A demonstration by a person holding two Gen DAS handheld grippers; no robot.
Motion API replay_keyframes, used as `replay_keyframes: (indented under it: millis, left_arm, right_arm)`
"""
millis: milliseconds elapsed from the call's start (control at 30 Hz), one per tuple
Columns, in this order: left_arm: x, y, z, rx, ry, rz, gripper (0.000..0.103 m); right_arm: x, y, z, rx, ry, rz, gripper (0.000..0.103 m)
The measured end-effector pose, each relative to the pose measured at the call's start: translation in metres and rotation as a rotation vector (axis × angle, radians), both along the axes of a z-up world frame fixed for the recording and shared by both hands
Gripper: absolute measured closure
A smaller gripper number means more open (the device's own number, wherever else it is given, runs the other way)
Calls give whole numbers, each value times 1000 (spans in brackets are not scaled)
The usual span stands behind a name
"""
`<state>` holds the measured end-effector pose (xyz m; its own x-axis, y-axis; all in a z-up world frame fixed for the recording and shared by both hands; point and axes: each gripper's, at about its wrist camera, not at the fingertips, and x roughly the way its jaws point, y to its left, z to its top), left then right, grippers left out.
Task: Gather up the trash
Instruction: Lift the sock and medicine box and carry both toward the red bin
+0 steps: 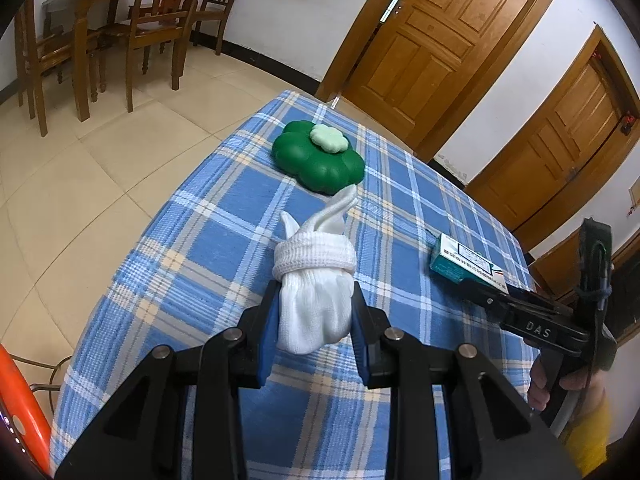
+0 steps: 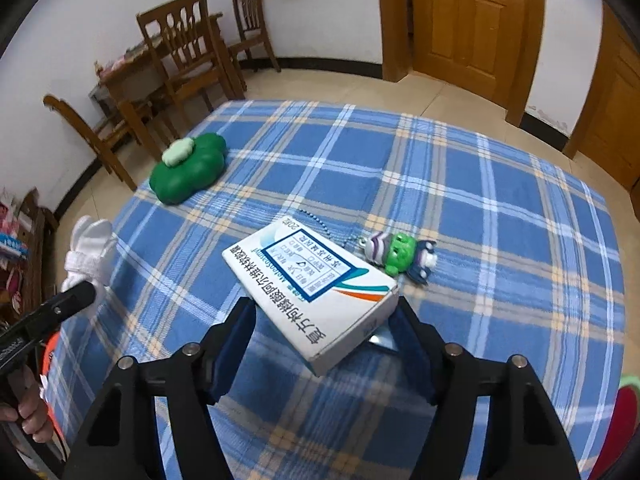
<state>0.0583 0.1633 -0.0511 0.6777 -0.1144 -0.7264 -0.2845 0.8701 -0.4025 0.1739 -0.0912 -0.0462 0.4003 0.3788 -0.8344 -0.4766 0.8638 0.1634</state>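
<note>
A balled white sock [image 1: 316, 280], its ribbed cuff wrapped round the middle and its loose ends poking up, sits pinched in my left gripper [image 1: 314, 320] above the counter [image 1: 208, 216]. A white medicine box [image 2: 310, 284] with teal and orange stripes lies tilted between my right gripper's [image 2: 322, 344] pads.

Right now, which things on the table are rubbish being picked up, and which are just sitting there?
Part of the job:
- white cloth bundle, clamped in the left gripper
- white box, between the right gripper fingers, not clearly pinched

Probably just lying about:
- green flower-shaped thing
- little toy keychain
- checked tablecloth
- wooden chairs behind
</note>
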Motion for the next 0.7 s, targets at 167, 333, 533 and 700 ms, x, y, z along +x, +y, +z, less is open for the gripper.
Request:
replay_keyframes:
  millis: [167, 333, 533, 700]
  left_arm:
    - [0, -9, 4, -1, -7, -22, 71]
    - [-1, -18, 8, -1, -14, -47, 71]
    - [-1, -32, 14, 7, -22, -80, 71]
    - [-1, -46, 18, 10, -30, -115, 71]
  right_arm:
    - [-17, -19, 5, 56, -11, -42, 33]
    - [-36, -45, 11, 120, -10, -103, 33]
    - [-61, -73, 23, 174, -30, -180, 33]
    - [-80, -100, 33, 209, -59, -255, 33]
